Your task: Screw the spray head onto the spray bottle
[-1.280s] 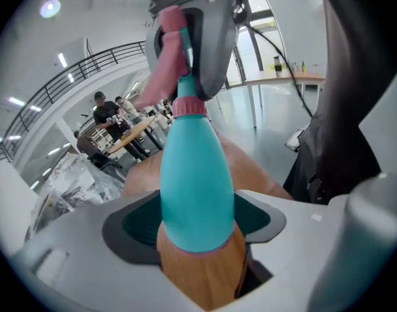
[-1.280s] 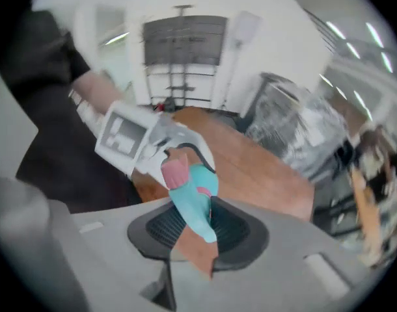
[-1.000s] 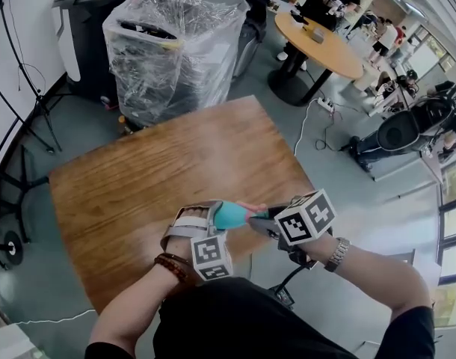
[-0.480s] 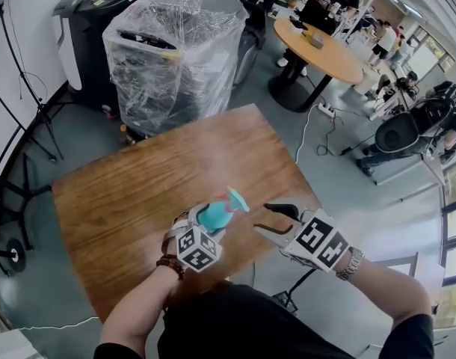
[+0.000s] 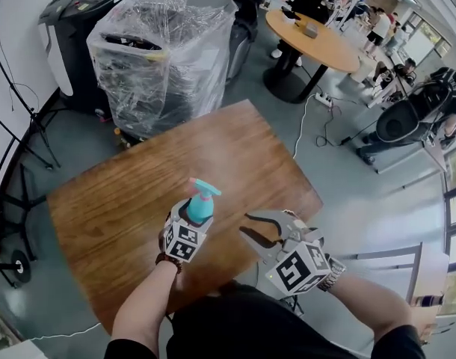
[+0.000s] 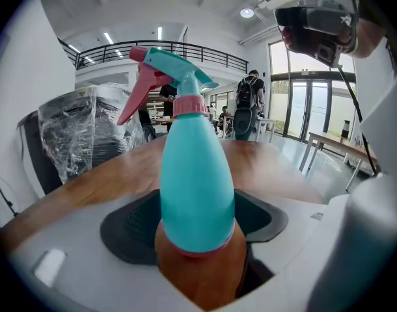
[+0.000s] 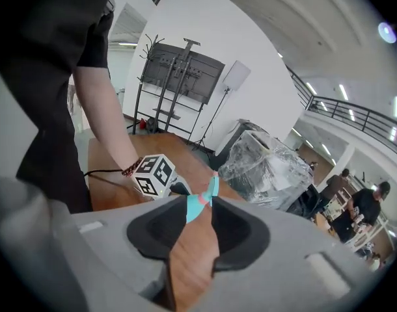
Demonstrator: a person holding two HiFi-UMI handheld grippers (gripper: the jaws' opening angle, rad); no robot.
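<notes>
My left gripper (image 5: pixel 194 219) is shut on the lower body of a teal spray bottle (image 5: pixel 200 208) and holds it upright over the near part of the wooden table (image 5: pixel 138 178). The spray head (image 6: pixel 169 70), teal with a pink trigger and a pink collar, sits on the bottle's neck (image 6: pixel 189 106). In the left gripper view the bottle body (image 6: pixel 197 181) fills the gap between the dark pads (image 6: pixel 130 229). My right gripper (image 5: pixel 247 226) hangs to the right of the bottle, apart from it. Its jaws are closing with nothing between them. In the right gripper view the bottle (image 7: pixel 208 197) shows far off.
A plastic-wrapped machine (image 5: pixel 164 51) stands beyond the table's far edge. A round table (image 5: pixel 318 40) with people around it is at the back right. Dark stands (image 5: pixel 19 163) line the left wall. A cable and power strip (image 5: pixel 323 99) lie on the floor.
The right gripper let go of the spray head and drew back to the right and toward me. The left gripper swung the bottle from lying sideways to upright.
</notes>
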